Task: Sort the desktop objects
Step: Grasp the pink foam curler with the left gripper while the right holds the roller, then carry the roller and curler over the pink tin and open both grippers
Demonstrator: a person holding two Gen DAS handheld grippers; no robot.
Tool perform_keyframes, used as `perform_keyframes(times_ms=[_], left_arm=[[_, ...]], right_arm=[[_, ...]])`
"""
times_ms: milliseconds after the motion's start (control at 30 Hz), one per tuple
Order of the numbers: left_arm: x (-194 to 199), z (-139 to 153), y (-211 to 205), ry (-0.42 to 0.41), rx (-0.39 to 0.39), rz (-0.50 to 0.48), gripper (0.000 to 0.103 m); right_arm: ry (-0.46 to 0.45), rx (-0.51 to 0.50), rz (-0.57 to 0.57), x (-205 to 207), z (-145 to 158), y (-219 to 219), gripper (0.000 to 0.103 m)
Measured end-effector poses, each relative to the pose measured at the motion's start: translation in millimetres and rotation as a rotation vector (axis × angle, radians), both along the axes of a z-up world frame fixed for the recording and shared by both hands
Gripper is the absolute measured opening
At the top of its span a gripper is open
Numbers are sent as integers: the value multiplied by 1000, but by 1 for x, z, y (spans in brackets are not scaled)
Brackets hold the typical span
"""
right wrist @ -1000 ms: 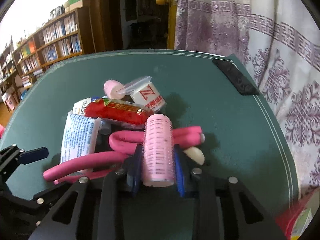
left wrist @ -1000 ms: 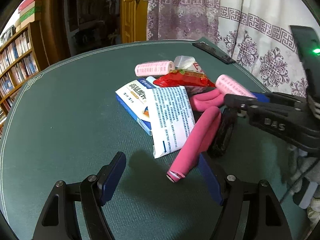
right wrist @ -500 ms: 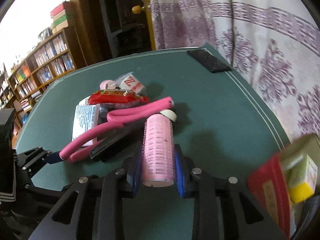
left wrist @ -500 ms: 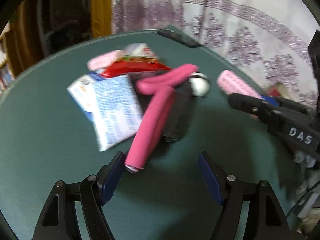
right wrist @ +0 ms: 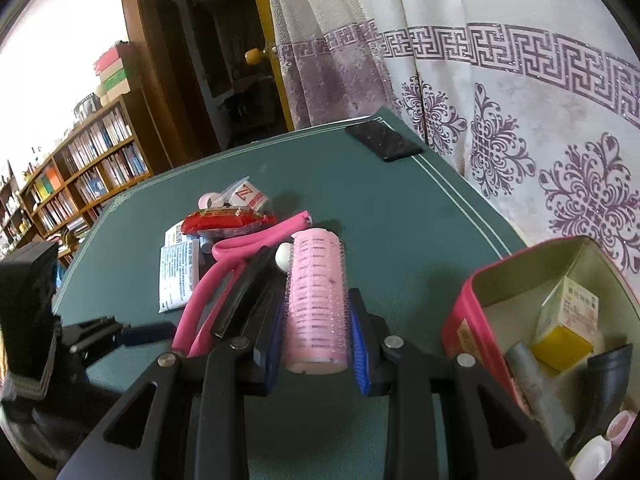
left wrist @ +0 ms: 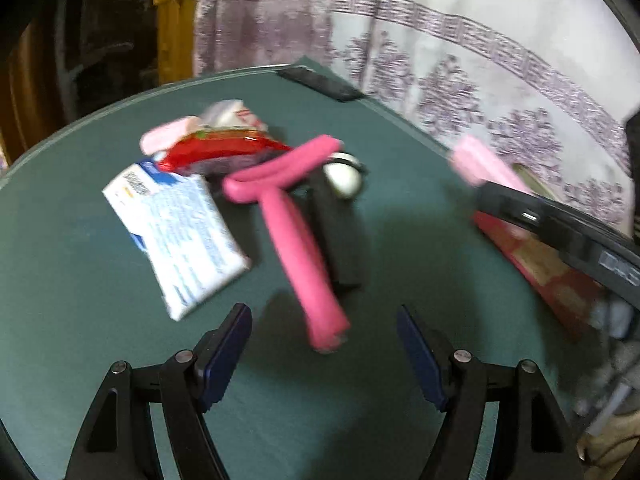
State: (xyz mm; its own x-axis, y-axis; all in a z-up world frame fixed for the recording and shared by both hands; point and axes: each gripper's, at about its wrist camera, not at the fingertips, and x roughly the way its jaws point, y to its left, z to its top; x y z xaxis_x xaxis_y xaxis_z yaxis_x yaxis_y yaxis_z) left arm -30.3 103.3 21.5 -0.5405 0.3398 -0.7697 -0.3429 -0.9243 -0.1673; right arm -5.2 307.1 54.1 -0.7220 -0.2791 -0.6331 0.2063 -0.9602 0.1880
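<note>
Right wrist view: the pink hair roller [right wrist: 316, 300] sits lengthwise between the blue pads [right wrist: 357, 354] of the right gripper [right wrist: 316, 344], clamped on both sides and lifted clear of the green table [right wrist: 400, 248].
Roller's place: above the table, between the pile and the red tin [right wrist: 460, 320], nearer the tin.
Why held so: gripping across the barrel probably keeps the round, bristly body from rolling out during the carry.
Red tin: open at the table's right edge, already holding a yellow-and-white box [right wrist: 568, 320] and 1 dark tube; likely the drop point.
Left gripper [left wrist: 324, 356]: jaws apart, holding nothing, above the near end of the pink foam curler [left wrist: 298, 248], seemingly lined up for the next pick.
Remaining pile: white leaflet packet [left wrist: 188, 232], red wrapper [left wrist: 216, 150], a second roller [left wrist: 166, 136], all unsorted.
Risk: releasing early would let the roller trundle off.
</note>
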Motion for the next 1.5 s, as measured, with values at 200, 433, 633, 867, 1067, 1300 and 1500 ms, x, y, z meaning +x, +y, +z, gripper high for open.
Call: perform_keyframes(times_ms=[200,433,633,867,1067,1300,1500], left_arm=[[-14,-13,2,-2,-149,65,76],[-12,-11,-23,0,-173,143,76],[-12,-7,-16,21,-187,116,76],[-23,-10,11,24,-198,16,49],[-27,-8,7,12,-125,42,34],[-9,19,1,65,-67,62,33],[2,48,19,112,-14,19,33]], right_arm=[[11,-8,-1,6,2,2,32],[5,-21,-5,8,-1,6,32],[0,-31,10,10,-3,2,32],[16,-37,3,16,3,5,32],[27,-42,-20,24,8,15,32],[54,-64,-69,35,17,35,32],[64,-51,-129,51,21,62,32]])
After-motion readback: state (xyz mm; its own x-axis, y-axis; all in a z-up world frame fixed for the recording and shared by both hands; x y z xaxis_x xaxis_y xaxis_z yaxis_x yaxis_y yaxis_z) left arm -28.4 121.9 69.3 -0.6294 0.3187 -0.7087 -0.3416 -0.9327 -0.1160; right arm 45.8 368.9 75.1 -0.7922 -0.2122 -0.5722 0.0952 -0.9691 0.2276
